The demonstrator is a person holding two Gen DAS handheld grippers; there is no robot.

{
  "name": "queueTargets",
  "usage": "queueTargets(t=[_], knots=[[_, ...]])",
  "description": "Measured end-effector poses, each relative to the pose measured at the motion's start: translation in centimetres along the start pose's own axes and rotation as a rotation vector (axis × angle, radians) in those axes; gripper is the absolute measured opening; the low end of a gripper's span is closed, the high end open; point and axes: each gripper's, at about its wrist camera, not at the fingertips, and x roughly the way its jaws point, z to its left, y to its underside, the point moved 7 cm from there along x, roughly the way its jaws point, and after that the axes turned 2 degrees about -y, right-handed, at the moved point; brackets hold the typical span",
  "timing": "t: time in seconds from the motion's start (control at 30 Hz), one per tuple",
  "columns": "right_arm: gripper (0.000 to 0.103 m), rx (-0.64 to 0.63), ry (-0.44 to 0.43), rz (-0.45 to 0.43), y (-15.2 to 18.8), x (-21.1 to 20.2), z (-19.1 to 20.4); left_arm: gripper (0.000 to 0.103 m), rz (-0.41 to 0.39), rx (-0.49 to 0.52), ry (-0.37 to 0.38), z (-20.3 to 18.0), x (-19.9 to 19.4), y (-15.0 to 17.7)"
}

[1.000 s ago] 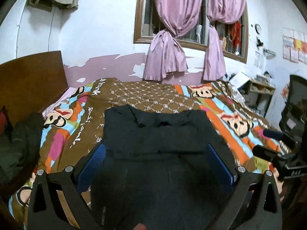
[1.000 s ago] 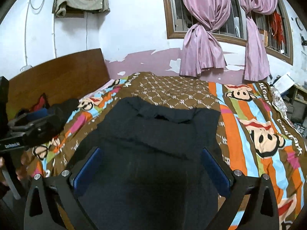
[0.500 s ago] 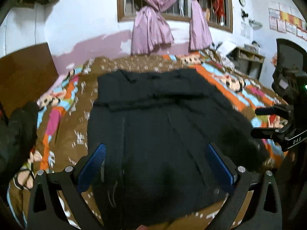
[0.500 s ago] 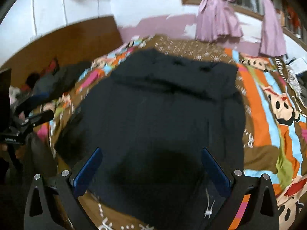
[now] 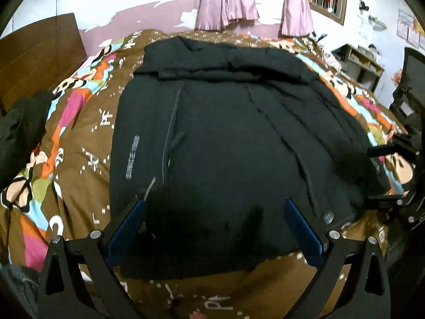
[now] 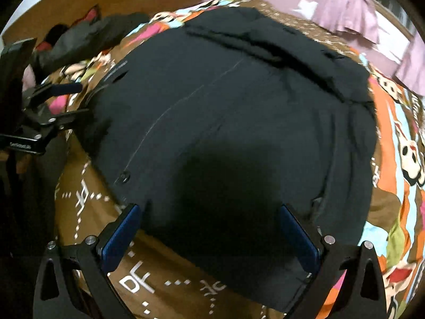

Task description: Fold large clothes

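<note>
With both grippers now dropped toward the coat (image 5: 225, 138) near hem, left (image 5: 215, 207) and right (image 6: 209, 212) released: grab comes next.

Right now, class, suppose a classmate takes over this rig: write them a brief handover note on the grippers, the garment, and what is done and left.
Left hand-held gripper: open, empty, poised over the near hem of the black jacket.
Right hand-held gripper: open, empty, over the hem's other end.
The jacket lies spread flat on the patterned bedspread, collar at the far end.
Done: garment laid out.
Left: every fold; nothing is gripped yet.
</note>
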Motion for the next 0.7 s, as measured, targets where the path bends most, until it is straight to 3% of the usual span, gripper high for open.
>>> queueTargets(t=[0.23,0.5,0.7], knots=[[0.103,-0.124,0.040,0.096,0.9,1.2,1.1,0.101,0.064,0.039,-0.007,-0.7,0.5,1.0],[0.103,-0.102,0.088,0.154,1.4,2.5,0.1,0.101,0.114,0.090,-0.020,-1.3,1.6,2.4],[0.103,-0.116,0.115,0.143,1.2,4.3,0.3,0.101,0.121,0.085,-0.005,-1.3,1.7,2.6]])
